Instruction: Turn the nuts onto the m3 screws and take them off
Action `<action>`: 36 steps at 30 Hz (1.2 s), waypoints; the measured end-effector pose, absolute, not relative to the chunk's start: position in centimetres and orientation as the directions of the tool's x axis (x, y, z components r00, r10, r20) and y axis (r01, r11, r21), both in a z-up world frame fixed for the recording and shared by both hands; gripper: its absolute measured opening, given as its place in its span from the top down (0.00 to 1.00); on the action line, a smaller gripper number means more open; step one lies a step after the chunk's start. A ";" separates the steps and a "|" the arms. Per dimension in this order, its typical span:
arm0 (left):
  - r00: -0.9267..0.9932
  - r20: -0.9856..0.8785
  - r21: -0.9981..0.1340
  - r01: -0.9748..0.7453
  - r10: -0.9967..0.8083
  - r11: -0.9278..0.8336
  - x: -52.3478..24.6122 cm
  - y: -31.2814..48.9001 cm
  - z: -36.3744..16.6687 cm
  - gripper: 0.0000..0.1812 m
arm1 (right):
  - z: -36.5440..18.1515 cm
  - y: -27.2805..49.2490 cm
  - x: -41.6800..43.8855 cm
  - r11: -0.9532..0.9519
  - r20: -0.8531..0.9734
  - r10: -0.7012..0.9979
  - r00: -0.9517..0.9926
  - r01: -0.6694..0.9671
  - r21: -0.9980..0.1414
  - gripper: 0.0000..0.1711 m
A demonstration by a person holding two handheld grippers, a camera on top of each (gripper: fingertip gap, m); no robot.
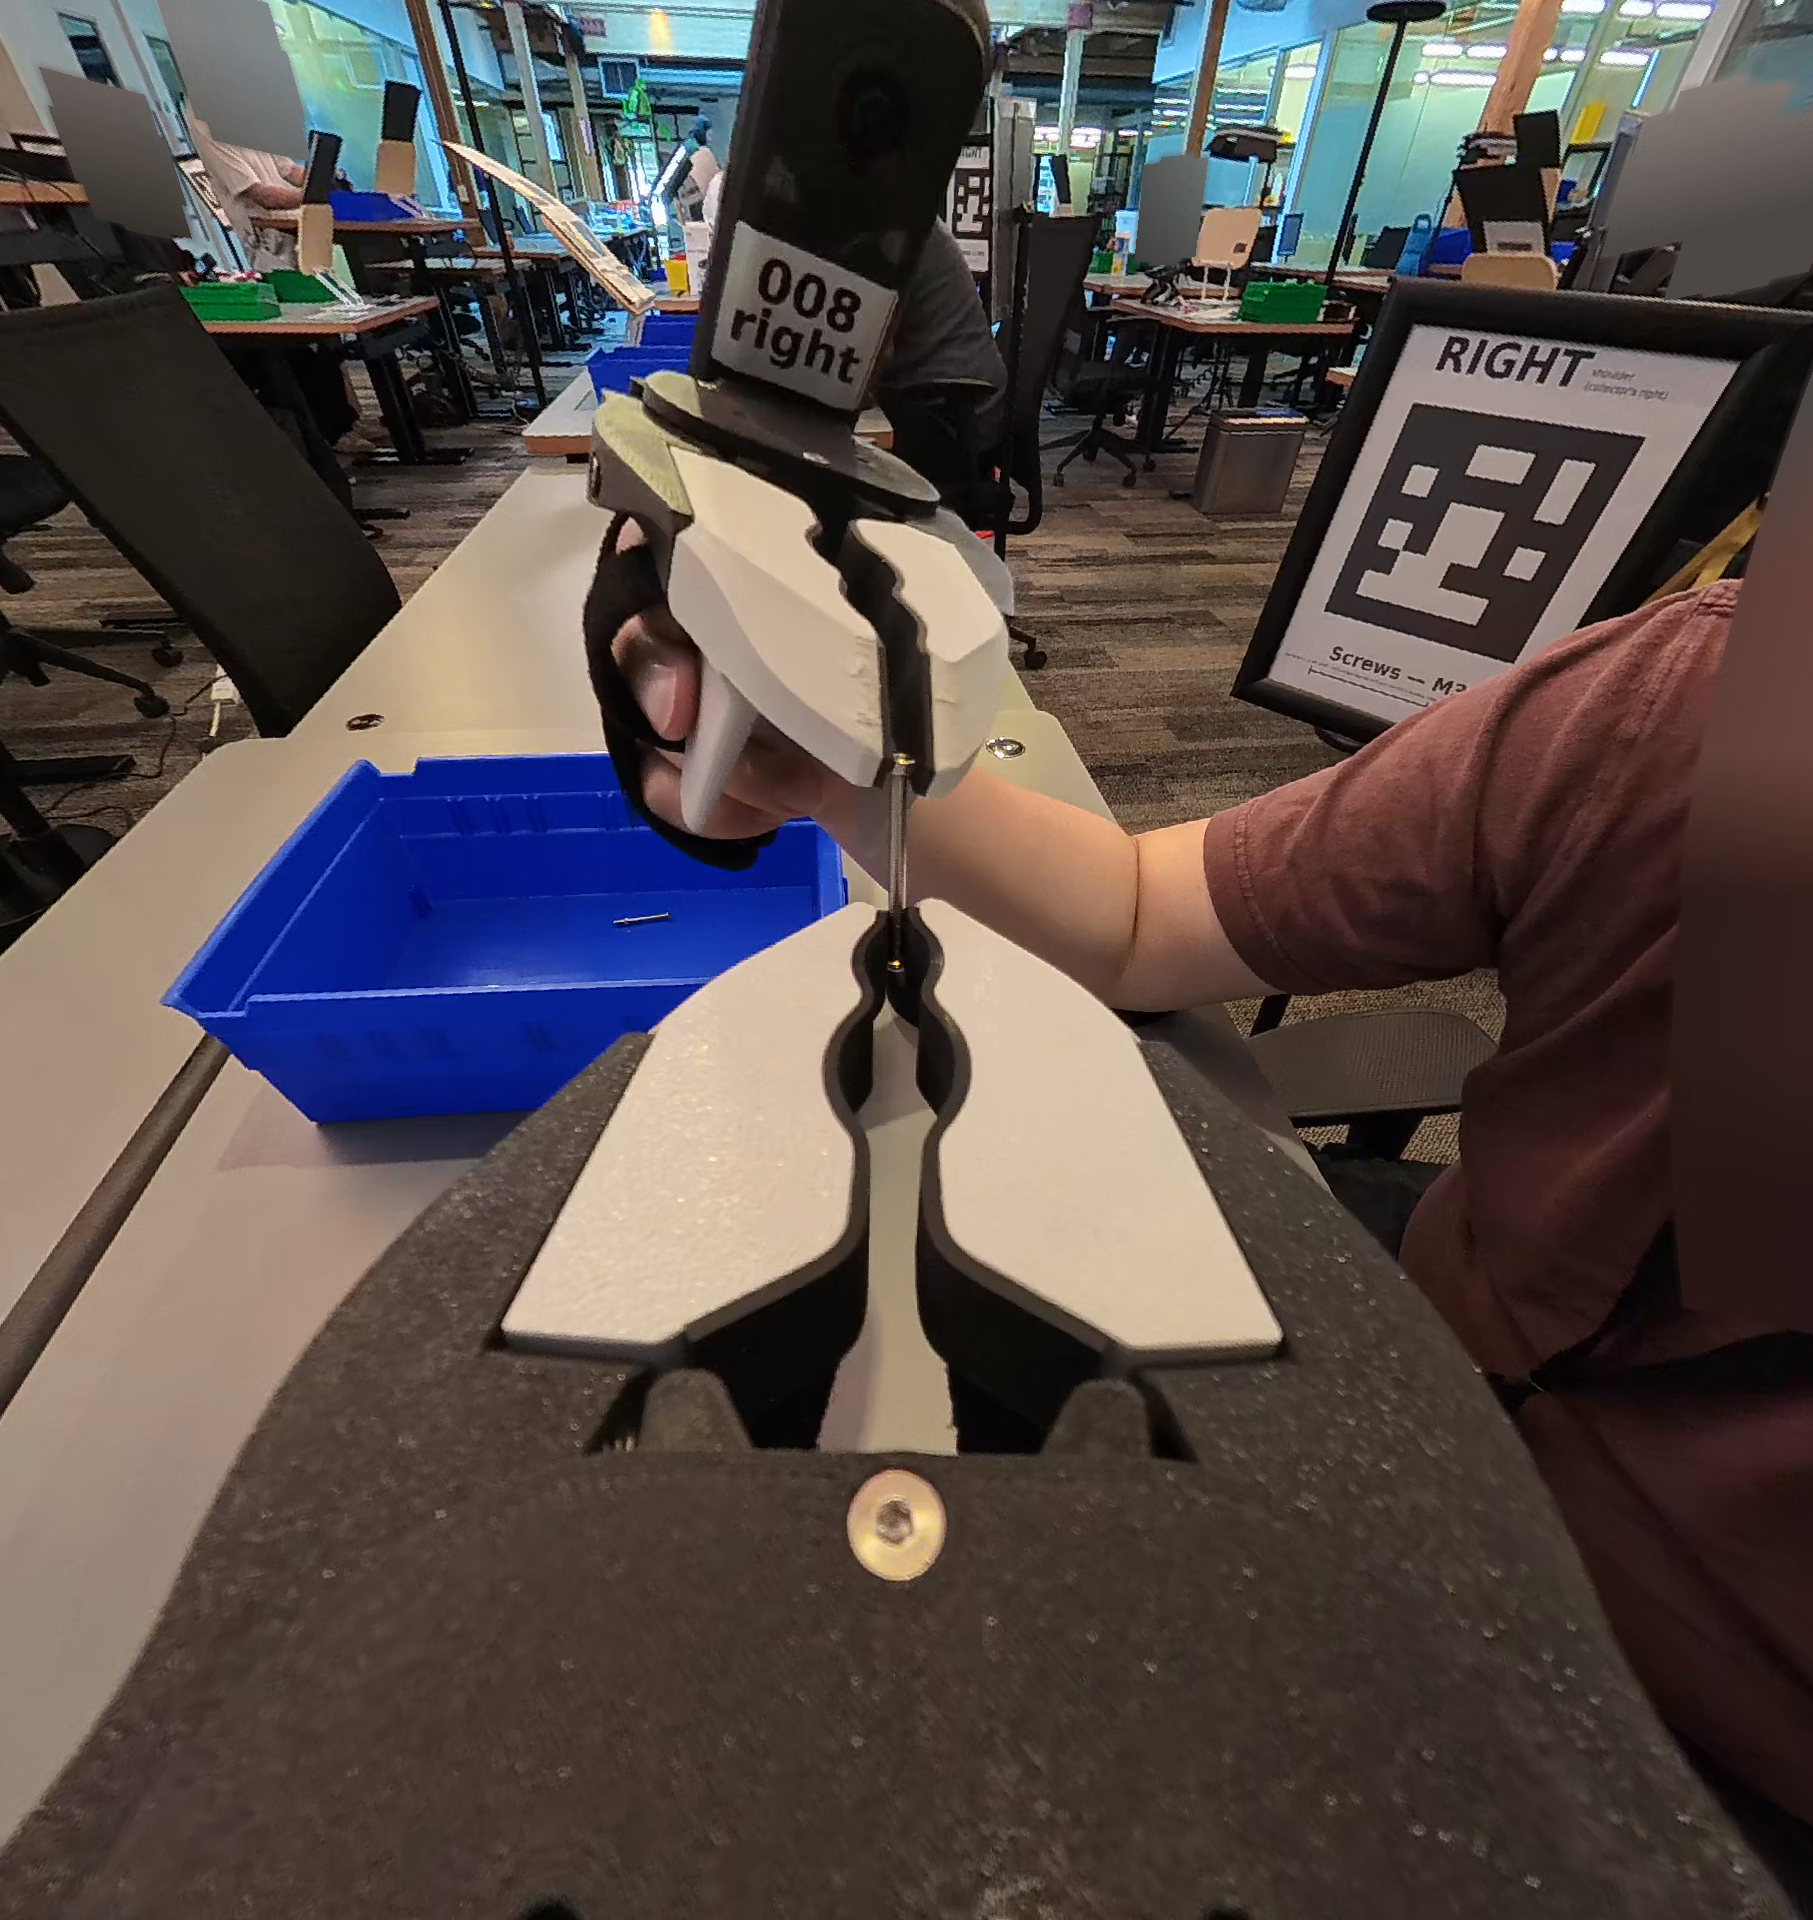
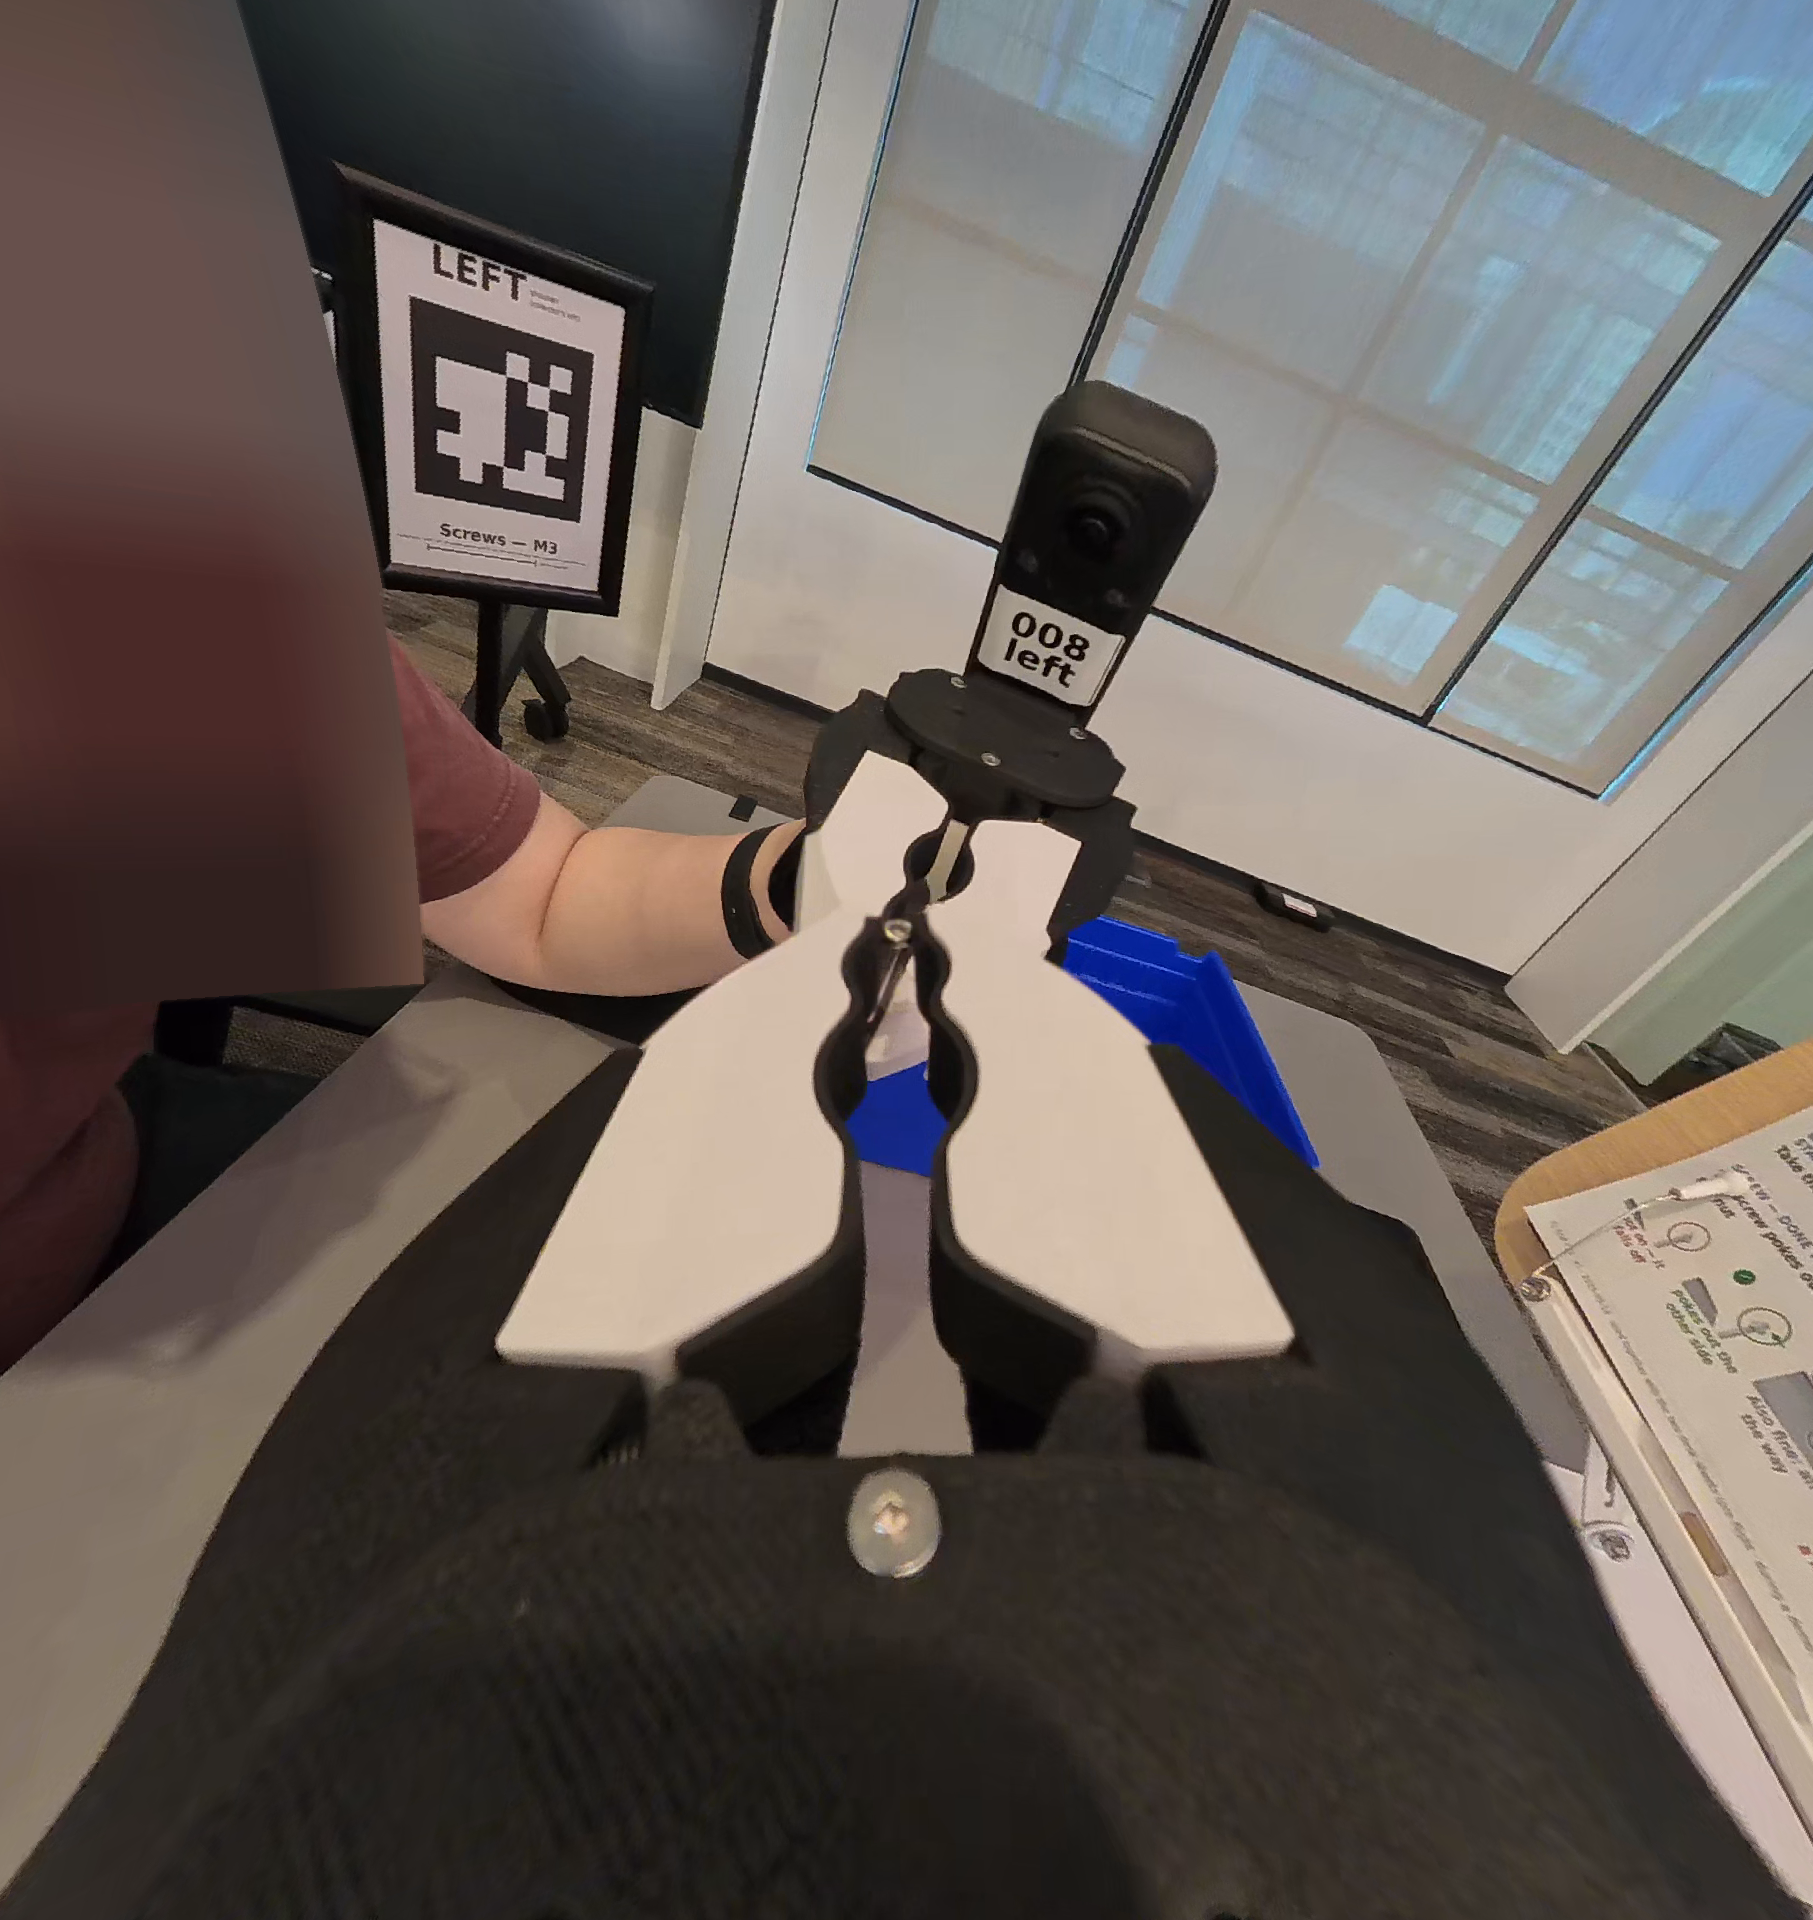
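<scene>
With the right gripper (image 1: 900,774) clamped on the screw (image 1: 896,852) head and the left gripper (image 1: 894,951) pinching its lower end, probably the nut, keep both in line and twist gently.

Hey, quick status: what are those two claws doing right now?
Left gripper shut on screw low end. Right gripper pinching its top. Spare screw in blue bin. Nothing in the way.

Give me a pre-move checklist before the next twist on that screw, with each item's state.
1. Left tongs shut on one end of the thin metal screw: ok.
2. Right tongs shut on its other end: ok.
3. Screw runs straight between both: ok.
4. Nut on the thread: cannot tell.
5. Blue plastic bin beneath to catch drops: ok.
6. Spare small screw lies in the bin: ok.
</scene>
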State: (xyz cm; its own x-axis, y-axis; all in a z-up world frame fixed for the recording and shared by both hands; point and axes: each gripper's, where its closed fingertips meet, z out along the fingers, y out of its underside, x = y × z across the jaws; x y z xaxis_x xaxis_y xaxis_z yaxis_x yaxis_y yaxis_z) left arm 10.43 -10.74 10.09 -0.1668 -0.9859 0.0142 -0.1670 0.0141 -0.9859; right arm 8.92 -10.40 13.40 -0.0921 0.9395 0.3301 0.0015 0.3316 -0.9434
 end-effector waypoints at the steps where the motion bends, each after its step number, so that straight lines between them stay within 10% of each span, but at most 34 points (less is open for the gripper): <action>1: -0.168 0.014 -0.986 -0.165 -0.986 0.014 10.4 -10.7 10.1 0.99 | 13.4 -10.4 8.9 0.329 0.328 0.940 -0.095 0.000 -0.944 0.96; 36: -0.248 -0.047 -0.987 -0.141 -0.968 0.083 10.5 -12.7 10.5 0.99 | 13.9 -12.7 8.5 0.074 0.118 0.924 -0.364 -0.133 -0.988 0.96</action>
